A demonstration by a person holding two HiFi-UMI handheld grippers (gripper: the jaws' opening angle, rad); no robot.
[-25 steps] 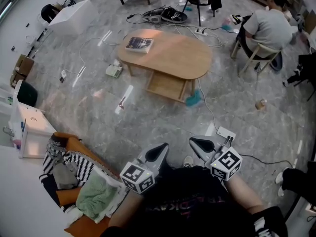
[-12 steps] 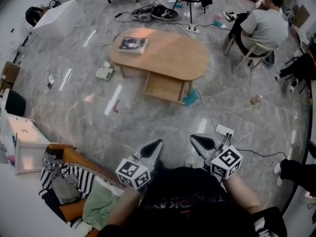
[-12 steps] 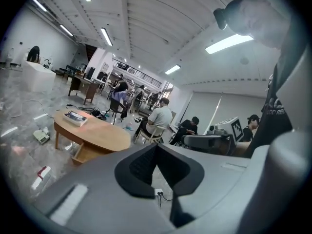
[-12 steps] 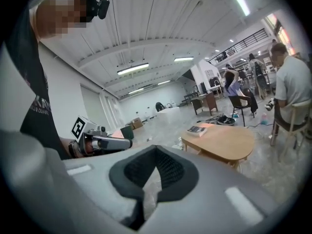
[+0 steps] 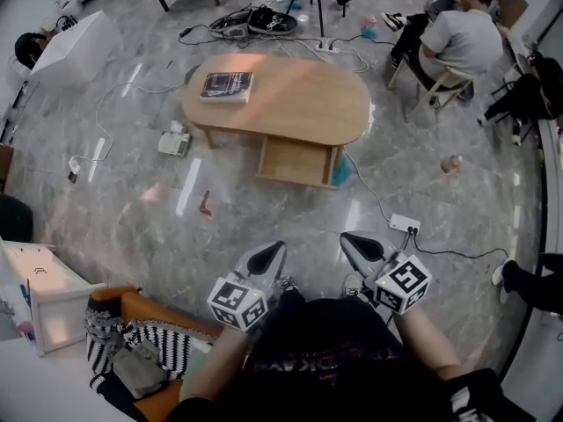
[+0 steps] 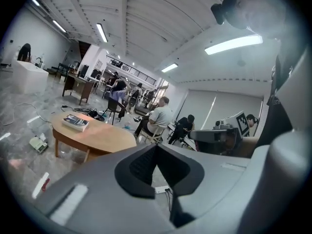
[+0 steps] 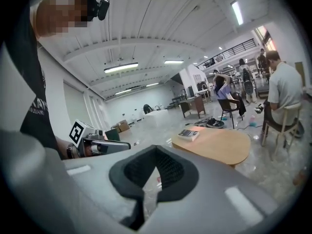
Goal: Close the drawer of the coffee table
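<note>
Low at 6 o'clock in the head view: left gripper (image 5: 274, 251) and right gripper (image 5: 350, 238) side by side, each clenched tight, pads meeting with nothing between them, both aimed toward 12 o'clock; off at 8 o'clock from them, a heap of striped cloth (image 5: 132, 345) beside a white cabinet (image 5: 44, 293); at 1 o'clock, just past the right gripper, a white power strip (image 5: 404, 224) on the grey floor (image 5: 264, 222); farther on at 12 o'clock, well apart from both grippers, the drawer (image 5: 295, 161), open, pulled out from under the near edge of the coffee table (image 5: 299, 104); just beside its 3 o'clock corner, a teal thing (image 5: 343, 174); on the tabletop's 9 o'clock end, a book (image 5: 226, 85); beyond the table at 1 o'clock, a seated person (image 5: 457, 38), back turned.
</note>
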